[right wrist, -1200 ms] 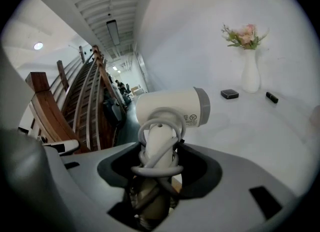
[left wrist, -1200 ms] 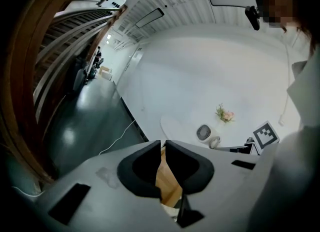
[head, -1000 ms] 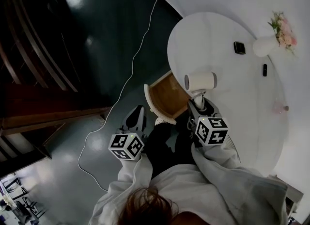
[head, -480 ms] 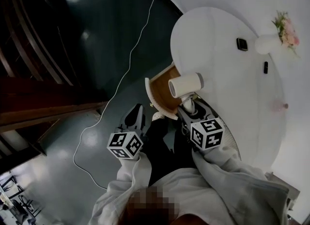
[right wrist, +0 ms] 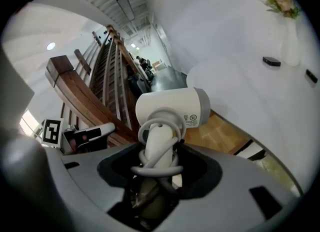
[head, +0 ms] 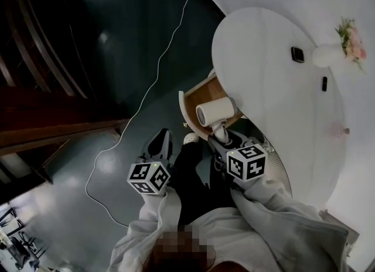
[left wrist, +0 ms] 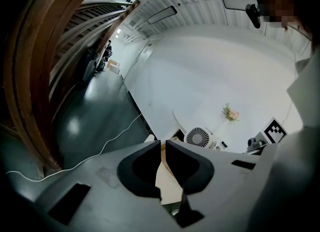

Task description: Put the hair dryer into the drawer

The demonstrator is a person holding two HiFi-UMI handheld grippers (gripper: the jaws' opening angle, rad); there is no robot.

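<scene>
1. Nearest the person, the right gripper [head: 219,138] was clamped on the handle of the white hair dryer [head: 214,112]. The dryer's barrel was over the open drawer [head: 195,97] at the edge of the round white table [head: 275,83].
2. The left gripper [head: 159,143] hung beside it over the dark glossy floor [head: 117,42], apart from the drawer.
3. A thin pale cable [head: 158,83] trailed across the floor, and dark wooden stair rails [head: 35,130] rose at the left.
4. Farther back on the table stood a white vase [head: 325,55] with pink flowers [head: 353,39], and near it lay two small black items [head: 297,54].
5. Only the right gripper view showed the grey cord wound round the handle [right wrist: 159,148] between the jaws, a label on the barrel [right wrist: 192,119], and the drawer's wooden bottom [right wrist: 220,128] just behind.
6. Only the left gripper view showed that gripper's [left wrist: 163,148] jaws drawn almost together with nothing between them, and the dryer's round vented end [left wrist: 198,137] beyond their tips.
7. The same view took in a long white curved wall [left wrist: 200,71] and people far down the hall [left wrist: 107,51].
</scene>
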